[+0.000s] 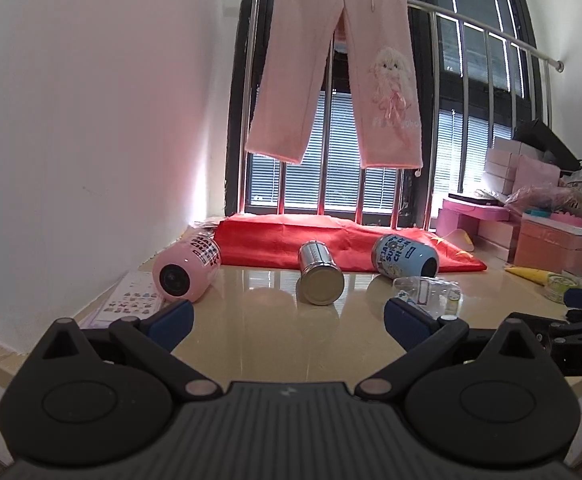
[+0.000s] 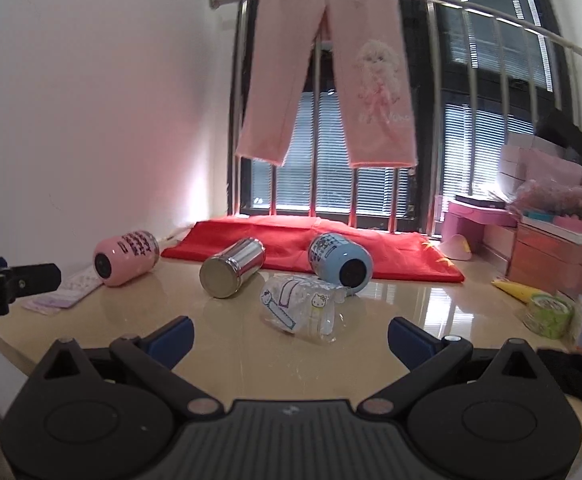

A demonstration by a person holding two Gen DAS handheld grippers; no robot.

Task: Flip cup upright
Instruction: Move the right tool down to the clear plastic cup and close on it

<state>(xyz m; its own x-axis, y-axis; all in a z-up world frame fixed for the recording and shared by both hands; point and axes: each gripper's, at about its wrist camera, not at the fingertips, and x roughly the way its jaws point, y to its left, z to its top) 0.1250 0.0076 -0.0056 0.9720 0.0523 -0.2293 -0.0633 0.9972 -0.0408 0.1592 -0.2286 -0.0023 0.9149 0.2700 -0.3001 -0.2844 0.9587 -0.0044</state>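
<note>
Several cups lie on their sides on a beige table [image 1: 251,344]: a pink cup [image 1: 187,270] [image 2: 125,258] at the left, a steel cup [image 1: 319,272] [image 2: 231,266] in the middle, a blue cup [image 1: 405,256] [image 2: 341,258] at the right, and a clear printed cup [image 1: 429,290] [image 2: 303,308] in front of the blue one. My left gripper [image 1: 289,320] is open and empty, short of the steel cup. My right gripper [image 2: 291,338] is open and empty, just short of the clear cup.
A red cloth [image 1: 331,240] [image 2: 311,244] lies behind the cups under a window railing with pink trousers [image 1: 331,72] hung on it. A white wall [image 1: 91,120] is at the left. Pink boxes [image 2: 551,248], a tape roll [image 2: 549,314] and clutter stand at the right.
</note>
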